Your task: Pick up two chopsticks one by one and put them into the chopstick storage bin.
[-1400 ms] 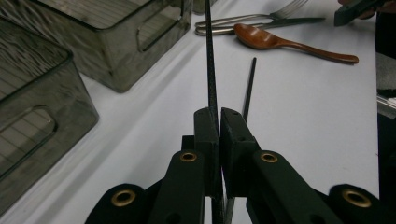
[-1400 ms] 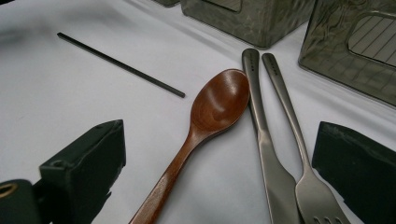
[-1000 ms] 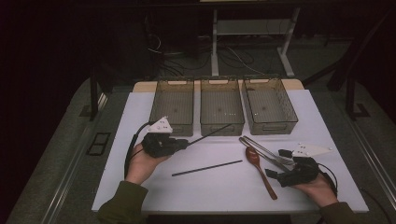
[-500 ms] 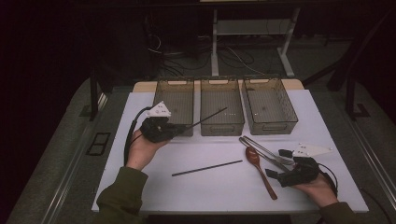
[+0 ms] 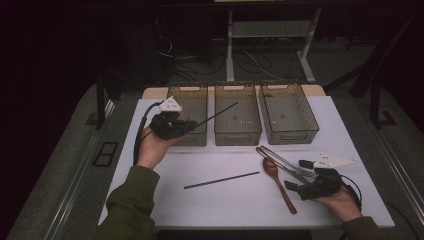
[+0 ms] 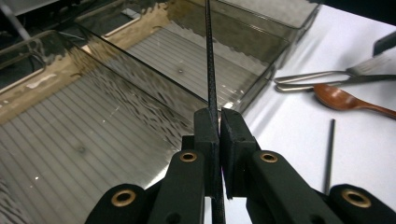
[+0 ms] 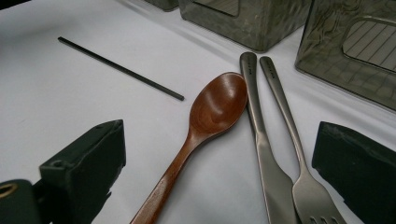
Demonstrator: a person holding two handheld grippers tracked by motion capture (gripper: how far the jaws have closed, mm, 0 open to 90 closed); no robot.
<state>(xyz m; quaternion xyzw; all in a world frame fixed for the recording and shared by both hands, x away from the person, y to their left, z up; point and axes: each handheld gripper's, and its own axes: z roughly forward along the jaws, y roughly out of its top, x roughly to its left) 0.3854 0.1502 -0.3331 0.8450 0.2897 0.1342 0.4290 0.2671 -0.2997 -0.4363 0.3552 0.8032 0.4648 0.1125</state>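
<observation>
Black chopstick [image 5: 216, 114], clamped in the left claw [image 5: 186, 126], has risen from the desk [image 5: 240, 200] over the left bin [image 5: 189, 102]; right claw [image 5: 300, 185] gapes empty.

No text, label, brand, number or sign can be read anywhere. Faint stamped marks show on the handles of the two grey metal utensils [image 7: 261, 116] between the right gripper's jaws, too small to read.
</observation>
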